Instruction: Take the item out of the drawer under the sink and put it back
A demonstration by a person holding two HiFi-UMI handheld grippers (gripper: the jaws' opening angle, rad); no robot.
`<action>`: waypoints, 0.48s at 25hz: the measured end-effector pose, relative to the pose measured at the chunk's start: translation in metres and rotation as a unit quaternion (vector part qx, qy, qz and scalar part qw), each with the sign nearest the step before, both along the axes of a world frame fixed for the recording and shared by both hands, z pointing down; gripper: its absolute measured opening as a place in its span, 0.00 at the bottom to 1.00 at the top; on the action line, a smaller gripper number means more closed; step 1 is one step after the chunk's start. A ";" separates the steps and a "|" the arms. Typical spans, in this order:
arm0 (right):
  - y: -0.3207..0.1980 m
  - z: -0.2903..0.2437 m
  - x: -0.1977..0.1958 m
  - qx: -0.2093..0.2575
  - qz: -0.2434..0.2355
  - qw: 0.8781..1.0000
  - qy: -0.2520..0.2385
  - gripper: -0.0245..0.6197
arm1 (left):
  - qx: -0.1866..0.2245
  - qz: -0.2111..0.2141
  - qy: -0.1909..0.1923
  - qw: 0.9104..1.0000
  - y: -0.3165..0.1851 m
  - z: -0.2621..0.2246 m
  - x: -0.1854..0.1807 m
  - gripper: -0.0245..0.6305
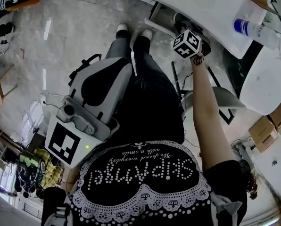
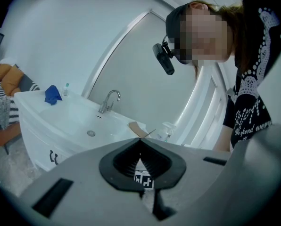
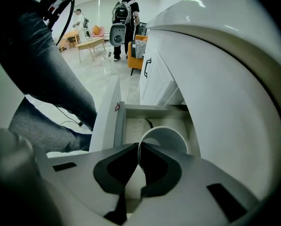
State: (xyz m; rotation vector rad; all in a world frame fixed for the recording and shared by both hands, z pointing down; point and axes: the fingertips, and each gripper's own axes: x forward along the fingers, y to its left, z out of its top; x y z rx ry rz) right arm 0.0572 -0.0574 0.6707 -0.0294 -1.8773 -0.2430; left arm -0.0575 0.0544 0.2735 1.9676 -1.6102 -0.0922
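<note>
The right gripper [image 3: 139,147] points steeply down with its fingers closed on the rim of a white cup [image 3: 168,136], one finger inside the rim and one outside. The cup hangs at the open drawer [image 3: 131,111] under the sink [image 2: 70,119]; whether it touches the drawer's floor cannot be told. The left gripper [image 2: 140,142] is held nearly level, well apart from the drawer, its fingers shut together on nothing. On the sink's tabletop are a faucet [image 2: 110,100], a blue cloth [image 2: 52,94], a scrap of cardboard [image 2: 137,128] and a spray bottle [image 2: 165,132]. The person's black shirt [image 1: 145,173] carries the script line "We spend everyday with a smile" and a dotted word that looks like "SKPAngel".
</note>
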 end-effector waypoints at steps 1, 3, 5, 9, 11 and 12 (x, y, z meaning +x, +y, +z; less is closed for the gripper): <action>-0.001 0.002 0.001 -0.001 0.001 1.000 0.001 0.08 | -0.001 -0.002 0.001 1.000 0.000 0.001 0.000 0.04; -0.003 0.004 0.002 -0.002 0.004 1.000 0.003 0.08 | -0.005 -0.009 0.003 1.000 0.001 0.003 -0.001 0.04; -0.005 0.006 0.001 -0.002 0.008 1.000 0.003 0.08 | -0.008 -0.013 0.004 1.000 0.002 0.004 -0.003 0.04; -0.007 0.007 -0.002 -0.004 0.009 1.000 0.003 0.08 | -0.010 -0.010 0.007 1.000 0.002 0.005 -0.002 0.04; -0.008 0.009 -0.002 -0.005 0.008 1.000 0.005 0.08 | -0.011 -0.008 0.008 1.000 0.001 0.006 -0.002 0.04; -0.008 0.010 -0.002 -0.005 0.008 1.000 0.005 0.08 | -0.012 -0.008 0.009 1.000 0.001 0.006 -0.002 0.04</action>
